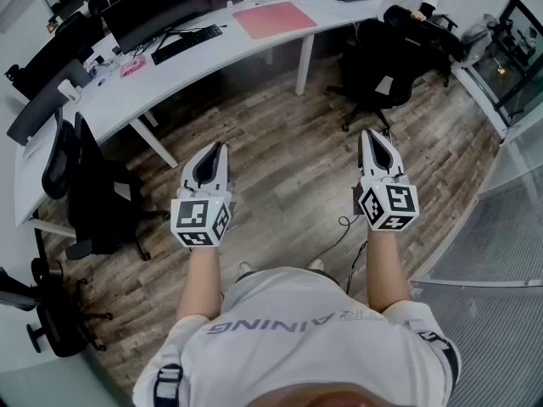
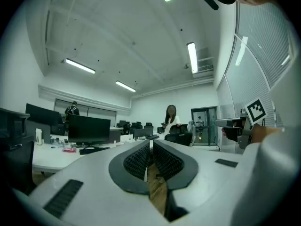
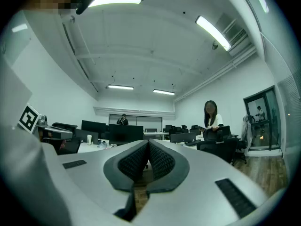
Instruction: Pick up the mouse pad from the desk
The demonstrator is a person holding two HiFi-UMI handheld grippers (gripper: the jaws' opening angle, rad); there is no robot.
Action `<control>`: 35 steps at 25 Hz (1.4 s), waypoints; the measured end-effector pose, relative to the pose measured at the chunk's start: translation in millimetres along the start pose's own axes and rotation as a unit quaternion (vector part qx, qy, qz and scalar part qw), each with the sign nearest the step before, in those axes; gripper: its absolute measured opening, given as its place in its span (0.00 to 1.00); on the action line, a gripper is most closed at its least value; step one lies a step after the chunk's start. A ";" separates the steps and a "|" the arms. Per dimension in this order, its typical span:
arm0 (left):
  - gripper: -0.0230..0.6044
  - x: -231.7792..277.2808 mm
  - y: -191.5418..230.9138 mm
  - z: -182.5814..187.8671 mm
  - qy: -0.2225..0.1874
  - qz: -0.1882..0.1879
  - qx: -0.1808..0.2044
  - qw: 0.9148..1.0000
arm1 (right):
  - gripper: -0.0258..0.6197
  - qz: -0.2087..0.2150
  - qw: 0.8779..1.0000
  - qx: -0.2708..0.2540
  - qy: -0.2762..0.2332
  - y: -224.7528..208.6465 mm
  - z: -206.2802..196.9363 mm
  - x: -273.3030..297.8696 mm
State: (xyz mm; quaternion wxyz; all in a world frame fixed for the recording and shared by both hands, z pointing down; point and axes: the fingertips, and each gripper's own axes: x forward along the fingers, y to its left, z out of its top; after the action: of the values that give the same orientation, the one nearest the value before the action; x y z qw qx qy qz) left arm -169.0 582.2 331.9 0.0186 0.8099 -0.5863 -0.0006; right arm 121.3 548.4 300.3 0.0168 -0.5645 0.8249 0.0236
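Observation:
A pink mouse pad [image 1: 274,18] lies flat on the long white desk [image 1: 212,53] at the top of the head view, well ahead of both grippers. My left gripper [image 1: 219,147] is held level over the wooden floor, jaws shut with nothing between them; its tips meet in the left gripper view [image 2: 151,142]. My right gripper [image 1: 367,134] is level beside it, also shut and empty, as the right gripper view [image 3: 148,142] shows. Neither gripper view shows the pad.
A monitor [image 1: 157,11] and keyboard [image 1: 186,44] stand on the desk left of the pad. Black office chairs sit at left [image 1: 93,189] and at right [image 1: 377,70]. A person [image 2: 171,117] stands by the far desks. A glass partition [image 1: 509,185] runs along the right.

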 end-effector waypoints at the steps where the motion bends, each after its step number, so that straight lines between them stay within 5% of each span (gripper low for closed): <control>1: 0.11 3.4 -0.6 -0.6 0.000 -0.001 0.000 1.000 | 0.07 -0.001 1.000 0.000 -0.001 -2.2 1.1 1.1; 13: 0.11 17.2 0.8 1.0 -0.005 -0.006 -0.003 1.000 | 0.07 -0.008 1.000 -0.003 -0.002 -9.4 3.4 9.7; 21: 0.11 21.6 -9.0 2.4 -0.004 -0.011 -0.005 1.000 | 0.07 -0.007 0.998 0.049 -0.029 -21.8 9.3 4.8; 35: 0.11 77.7 -129.9 -28.9 0.033 -0.016 -0.026 0.999 | 0.07 0.027 0.997 0.071 -0.002 -136.6 -26.7 -35.7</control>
State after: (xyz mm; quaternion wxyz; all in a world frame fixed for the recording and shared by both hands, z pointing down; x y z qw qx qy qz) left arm -20.7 549.8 358.4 0.0592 0.8178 -0.5723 0.0102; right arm 261.5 530.7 326.2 0.0576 -0.5393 0.8394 -0.0337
